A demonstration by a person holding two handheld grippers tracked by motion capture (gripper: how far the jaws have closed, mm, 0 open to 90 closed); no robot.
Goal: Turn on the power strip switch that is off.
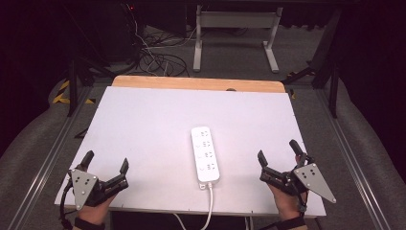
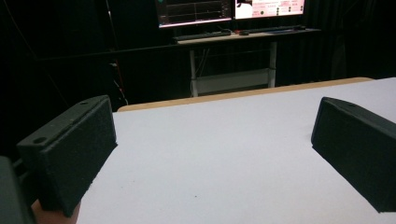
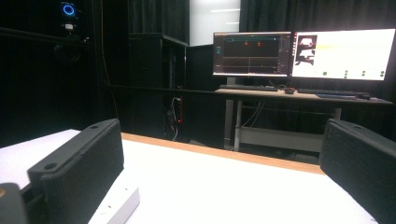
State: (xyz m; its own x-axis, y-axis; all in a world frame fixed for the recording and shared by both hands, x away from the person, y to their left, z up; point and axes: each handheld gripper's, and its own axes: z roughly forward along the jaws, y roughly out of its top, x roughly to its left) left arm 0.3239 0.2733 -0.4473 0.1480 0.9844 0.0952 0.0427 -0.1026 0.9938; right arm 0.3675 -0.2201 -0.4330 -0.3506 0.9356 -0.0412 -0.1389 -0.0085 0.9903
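A white power strip (image 1: 205,153) lies lengthwise near the middle front of the white table (image 1: 143,124), its cord running off the near edge. My left gripper (image 1: 106,162) rests at the front left corner, open and empty, well left of the strip. My right gripper (image 1: 278,153) sits at the front right, also open and empty, to the right of the strip. In the left gripper view the left gripper (image 2: 212,154) has bare tabletop between its jaws. In the right gripper view the right gripper (image 3: 224,177) stands wide apart, with a corner of the power strip (image 3: 116,205) beside its left jaw.
A wooden strip (image 1: 196,83) borders the table's far edge. Beyond it stands a desk frame (image 1: 234,33) with cables on the floor. A desk with two lit monitors (image 3: 299,53) is farther back. Metal rails (image 1: 43,158) run along both table sides.
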